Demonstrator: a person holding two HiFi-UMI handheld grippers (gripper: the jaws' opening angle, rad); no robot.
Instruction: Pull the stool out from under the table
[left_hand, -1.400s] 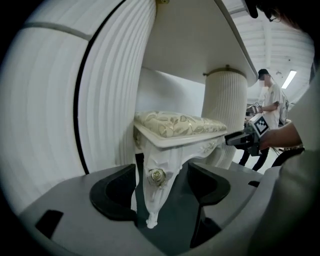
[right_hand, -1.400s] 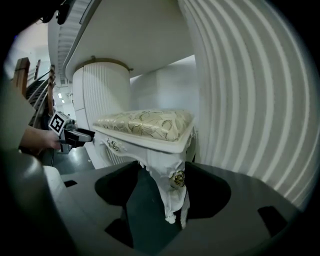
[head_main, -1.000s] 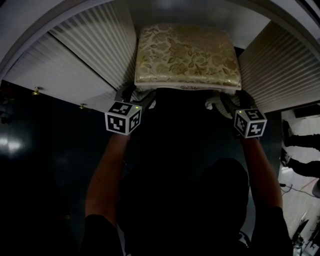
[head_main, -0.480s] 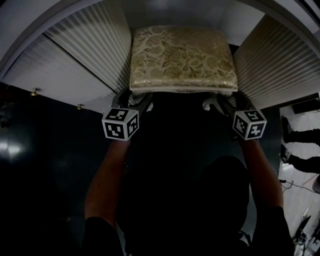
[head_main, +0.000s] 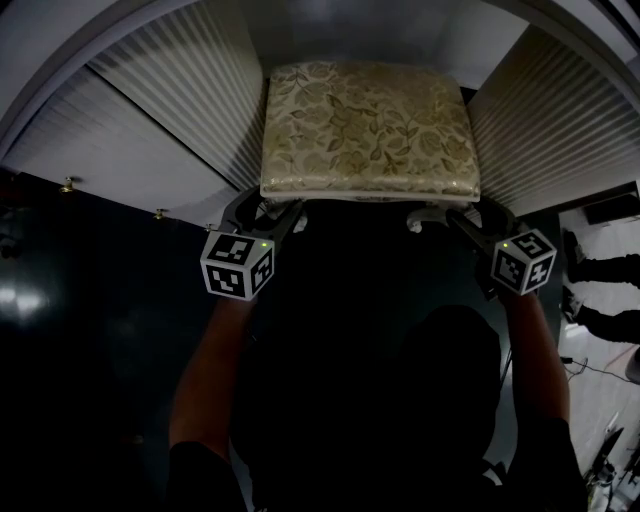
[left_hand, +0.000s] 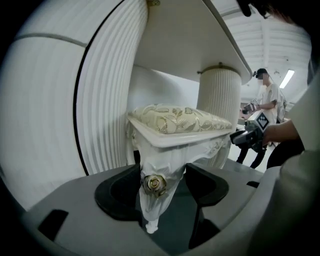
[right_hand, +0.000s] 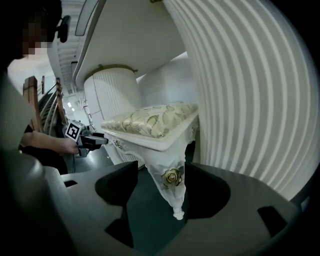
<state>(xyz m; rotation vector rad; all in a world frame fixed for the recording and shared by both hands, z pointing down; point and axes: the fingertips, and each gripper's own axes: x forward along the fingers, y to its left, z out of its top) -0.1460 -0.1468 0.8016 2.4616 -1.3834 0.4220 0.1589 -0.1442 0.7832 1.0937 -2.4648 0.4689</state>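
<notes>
- The stool (head_main: 365, 125) stands on the floor between the table's fluted pedestals (head_main: 160, 120), below the tabletop (left_hand: 200, 45).
- The left hand-held gripper (left_hand: 162, 182), whose jaws have just been closing, clasps the left front leg (left_hand: 155, 200).
- The right hand-held gripper (right_hand: 159, 185) is open around the right front leg (right_hand: 172, 192), with one jaw touching it. Both arms are outstretched.

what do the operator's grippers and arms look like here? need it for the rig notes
Both the left gripper and right gripper have grey bodies with black jaw pads. Each carries a white marker cube with black square markers and a small green light. Short dark sleeves, forearms bare. The left gripper's jaws have just been closing, a stool leg between them.
</notes>
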